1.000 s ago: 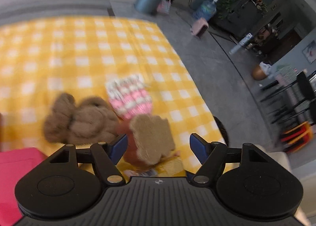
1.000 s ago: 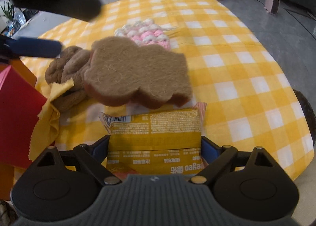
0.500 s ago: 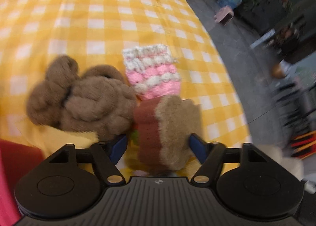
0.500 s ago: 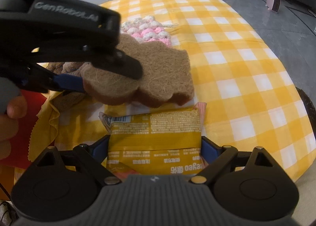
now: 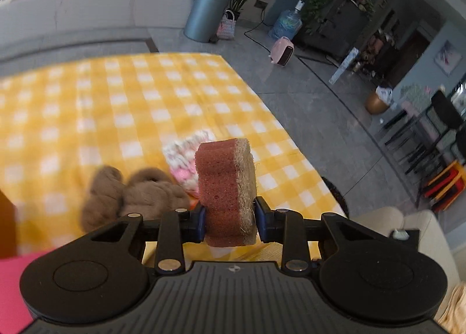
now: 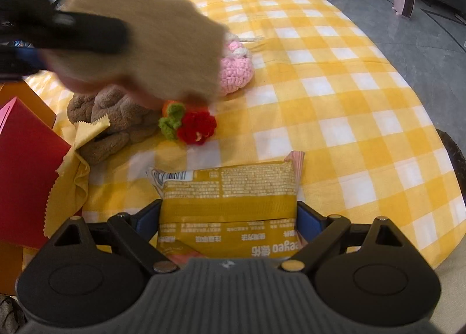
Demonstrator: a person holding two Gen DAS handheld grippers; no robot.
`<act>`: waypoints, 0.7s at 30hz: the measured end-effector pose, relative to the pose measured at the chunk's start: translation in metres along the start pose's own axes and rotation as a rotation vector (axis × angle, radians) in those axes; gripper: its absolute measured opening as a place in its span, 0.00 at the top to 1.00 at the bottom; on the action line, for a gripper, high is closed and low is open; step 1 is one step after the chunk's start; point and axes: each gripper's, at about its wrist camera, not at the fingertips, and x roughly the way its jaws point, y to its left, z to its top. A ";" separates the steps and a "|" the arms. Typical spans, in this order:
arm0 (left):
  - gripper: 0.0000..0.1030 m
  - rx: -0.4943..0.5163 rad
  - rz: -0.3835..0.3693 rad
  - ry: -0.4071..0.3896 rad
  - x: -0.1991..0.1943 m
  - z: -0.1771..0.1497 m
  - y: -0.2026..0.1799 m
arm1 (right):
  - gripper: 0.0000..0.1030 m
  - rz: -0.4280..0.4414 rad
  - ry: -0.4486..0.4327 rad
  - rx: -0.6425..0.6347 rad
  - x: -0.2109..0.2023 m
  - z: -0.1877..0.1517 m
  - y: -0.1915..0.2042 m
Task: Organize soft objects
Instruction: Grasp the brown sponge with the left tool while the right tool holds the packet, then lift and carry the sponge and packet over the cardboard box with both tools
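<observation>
Pinching a reddish-brown, tan-faced scalloped sponge (image 5: 225,188) at frame centre, above the yellow checked tablecloth (image 5: 116,95) — left gripper (image 5: 230,221); right gripper (image 6: 228,214) clamps a mustard-yellow snack packet (image 6: 230,197) — lower centre.

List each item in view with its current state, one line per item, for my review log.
left tongs: shut on sponge
sponge: held off the table
right tongs: shut on yellow snack packet
yellow snack packet: flat on the tablecloth
brown plush: lying on the cloth
pink crochet piece: lying, untouched
red crochet flower: lying, untouched
</observation>
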 end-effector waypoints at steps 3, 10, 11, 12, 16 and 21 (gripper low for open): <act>0.64 0.091 0.071 0.052 -0.021 0.000 -0.008 | 0.11 -0.005 -0.002 0.009 0.000 0.000 0.001; 0.64 0.300 0.168 0.183 -0.022 -0.030 -0.036 | 0.11 -0.016 0.010 0.004 0.001 0.003 0.005; 0.64 0.331 0.184 0.202 -0.017 -0.035 -0.039 | 0.11 -0.014 0.010 0.006 0.000 0.003 0.005; 0.64 0.357 0.195 0.219 -0.012 -0.041 -0.041 | 0.11 -0.013 0.010 0.008 0.000 0.003 0.004; 0.67 0.401 0.209 0.276 0.009 -0.059 -0.045 | 0.11 -0.031 0.014 -0.003 0.002 0.003 0.006; 0.66 0.394 0.224 0.284 0.022 -0.063 -0.041 | 0.11 -0.039 0.017 -0.012 0.004 0.002 0.006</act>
